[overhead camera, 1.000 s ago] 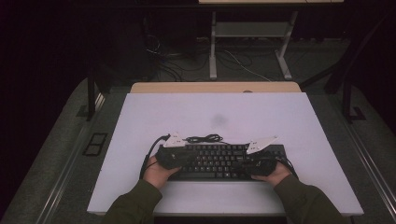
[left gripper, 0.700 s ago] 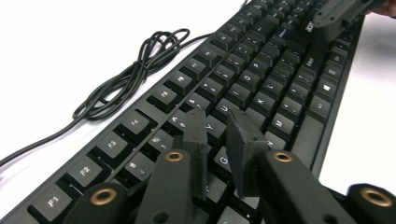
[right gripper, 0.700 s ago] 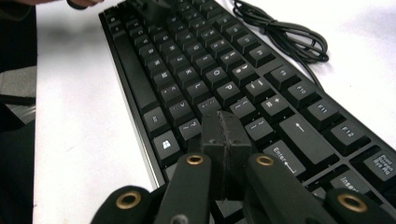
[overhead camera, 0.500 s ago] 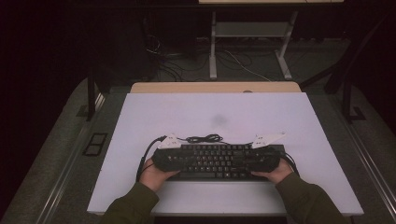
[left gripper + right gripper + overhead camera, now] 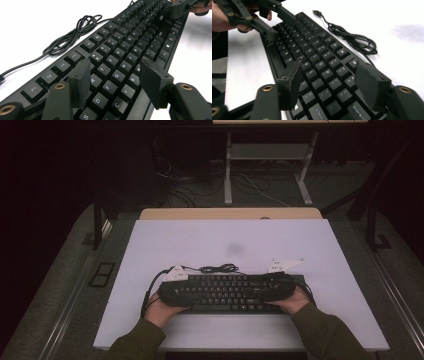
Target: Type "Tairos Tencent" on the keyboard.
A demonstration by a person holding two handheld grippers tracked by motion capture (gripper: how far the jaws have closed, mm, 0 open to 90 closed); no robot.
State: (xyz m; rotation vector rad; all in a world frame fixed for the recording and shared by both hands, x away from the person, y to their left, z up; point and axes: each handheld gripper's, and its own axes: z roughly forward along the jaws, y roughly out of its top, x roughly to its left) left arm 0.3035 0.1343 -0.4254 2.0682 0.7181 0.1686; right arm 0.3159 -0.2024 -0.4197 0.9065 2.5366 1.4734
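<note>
The white table (image 5: 230,240) is taking up the middle of the high view, and the black keyboard (image 5: 235,292) is lying flat in its lower centre, long side across the frame, near the edge closest to you. Its coiled cable (image 5: 217,268) is sitting just above it, on the far side.

You are holding the left gripper (image 5: 115,82) over the keyboard's left end and the right gripper (image 5: 329,85) over its right end. Both pairs of jaws have just been opening; they are standing apart above the keys, with no pad pressing on the keyboard.

Judgement: you are letting go after setting the keyboard down, so the placing step is ending. The next move is calling for lifting both grippers straight clear, without dragging a jaw across the keycaps or snagging the cable.
</note>
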